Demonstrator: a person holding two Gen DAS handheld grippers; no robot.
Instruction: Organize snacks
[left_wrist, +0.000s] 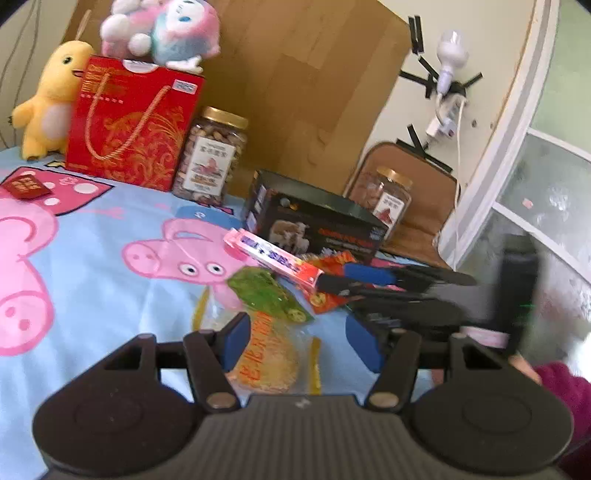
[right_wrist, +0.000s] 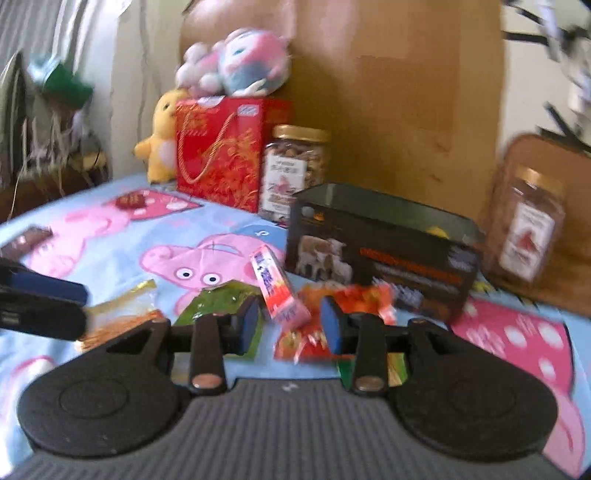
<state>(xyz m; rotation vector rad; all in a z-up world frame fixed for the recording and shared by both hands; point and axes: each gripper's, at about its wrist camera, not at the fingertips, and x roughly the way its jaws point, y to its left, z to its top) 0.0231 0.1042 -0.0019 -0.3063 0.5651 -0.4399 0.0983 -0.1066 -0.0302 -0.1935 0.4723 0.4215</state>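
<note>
Left gripper (left_wrist: 303, 341): your jaws gape over the yellow snack packet (left_wrist: 271, 360).
Right gripper (right_wrist: 290, 325): your fingers straddle the pink box (right_wrist: 279, 291); contact unclear.

Both hand-held grippers (left_wrist: 301, 341) (right_wrist: 290, 321) agape

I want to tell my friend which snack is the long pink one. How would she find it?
Start at the black open-topped box with sheep printed on it, on the Peppa Pig cloth. Just in front of it lies a snack pile; the long pink carton lies tilted on top, between the right gripper's open fingers. Its neighbours, a green packet and an orange packet, are flat crinkly bags; it alone is a stiff box.
</note>
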